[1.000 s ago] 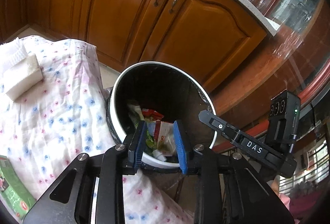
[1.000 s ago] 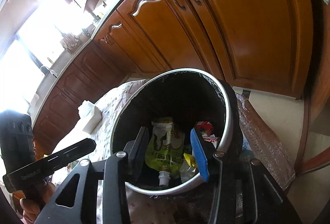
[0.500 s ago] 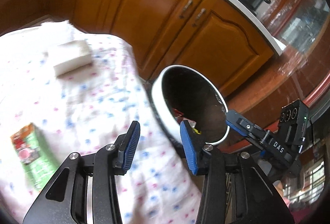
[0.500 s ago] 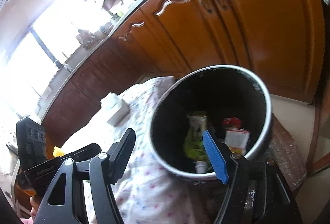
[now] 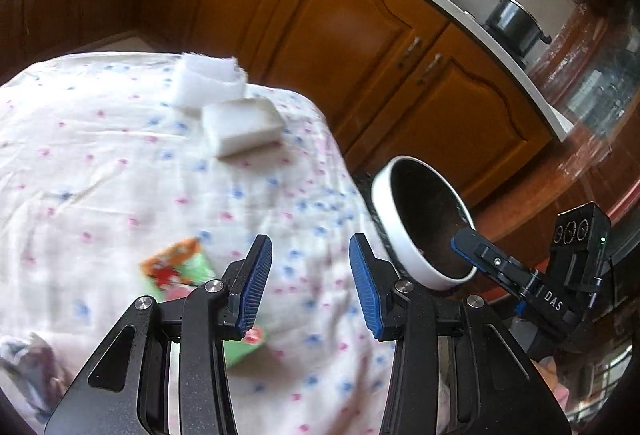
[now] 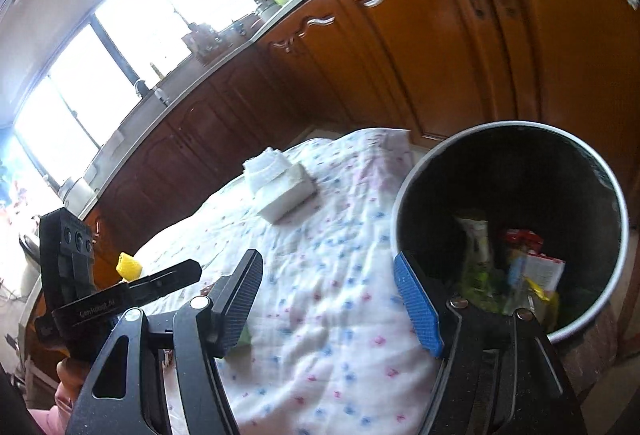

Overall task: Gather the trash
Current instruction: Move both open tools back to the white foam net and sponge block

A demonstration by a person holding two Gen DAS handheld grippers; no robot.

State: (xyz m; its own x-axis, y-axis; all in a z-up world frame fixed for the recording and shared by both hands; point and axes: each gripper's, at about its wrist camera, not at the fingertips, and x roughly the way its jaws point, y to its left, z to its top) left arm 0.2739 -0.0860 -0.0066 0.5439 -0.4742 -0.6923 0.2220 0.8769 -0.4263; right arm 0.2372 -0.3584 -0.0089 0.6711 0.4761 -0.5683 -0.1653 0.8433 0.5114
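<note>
A round bin with a white rim (image 5: 400,251) (image 6: 404,191) stands beside the table's right edge; the right wrist view shows a green pouch (image 6: 478,247) and red and white wrappers (image 6: 536,263) inside it. A green and orange snack packet (image 5: 180,267) lies on the flowered tablecloth (image 5: 120,175), partly behind my left gripper's left finger. My left gripper (image 5: 310,287) is open and empty above the cloth, to the right of the packet. My right gripper (image 6: 332,307) is open wide and empty, over the cloth left of the bin.
A white tissue pack (image 5: 240,127) (image 6: 286,195) with loose tissues sits at the table's far side. A crumpled dark wrapper (image 5: 24,359) lies at the near left. A yellow item (image 6: 129,267) shows beyond the far-left edge. Wooden cabinets (image 5: 360,47) surround the table.
Both grippers have swung left, away from over the bin and onto the table. My right gripper has opened wider. The green packet has come close under my left gripper.
</note>
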